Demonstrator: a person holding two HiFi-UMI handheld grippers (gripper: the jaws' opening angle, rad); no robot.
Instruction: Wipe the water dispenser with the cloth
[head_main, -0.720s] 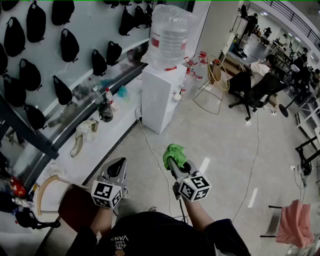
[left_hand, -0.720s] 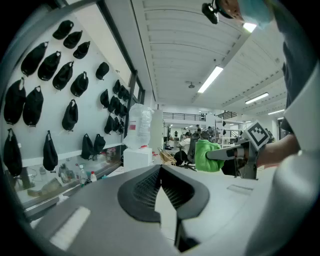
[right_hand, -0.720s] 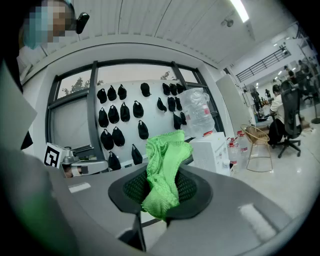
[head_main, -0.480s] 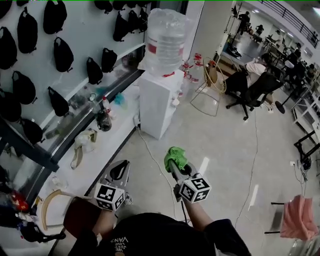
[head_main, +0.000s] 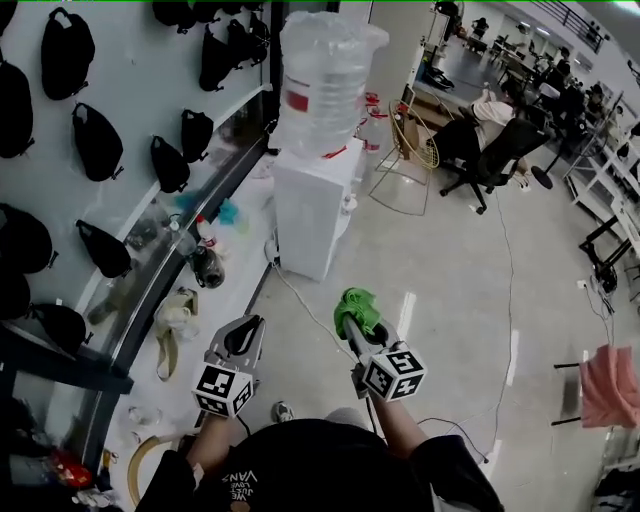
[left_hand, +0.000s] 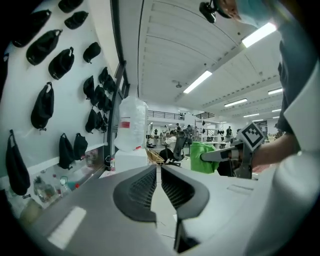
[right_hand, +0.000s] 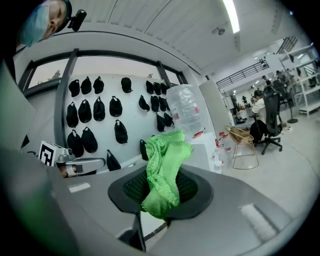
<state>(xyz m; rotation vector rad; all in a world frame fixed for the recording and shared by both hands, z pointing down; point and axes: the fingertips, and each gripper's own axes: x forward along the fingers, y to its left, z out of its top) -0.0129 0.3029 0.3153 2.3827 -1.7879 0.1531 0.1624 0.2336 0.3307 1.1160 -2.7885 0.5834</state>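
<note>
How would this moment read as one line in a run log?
left gripper: shut, empty | right gripper: shut on green cloth | water dispenser: ahead, apart from cloth | wiping: not yet begun

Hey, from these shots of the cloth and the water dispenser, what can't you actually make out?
Water dispenser taps: head view, too small to tell.
Dispenser's left side: right gripper view, overlapped by the cloth held in the right claw.
Dispenser's base: left gripper view, hidden behind the left claw.
Items on the wall ledge: head view, too small and blurred to name.
</note>
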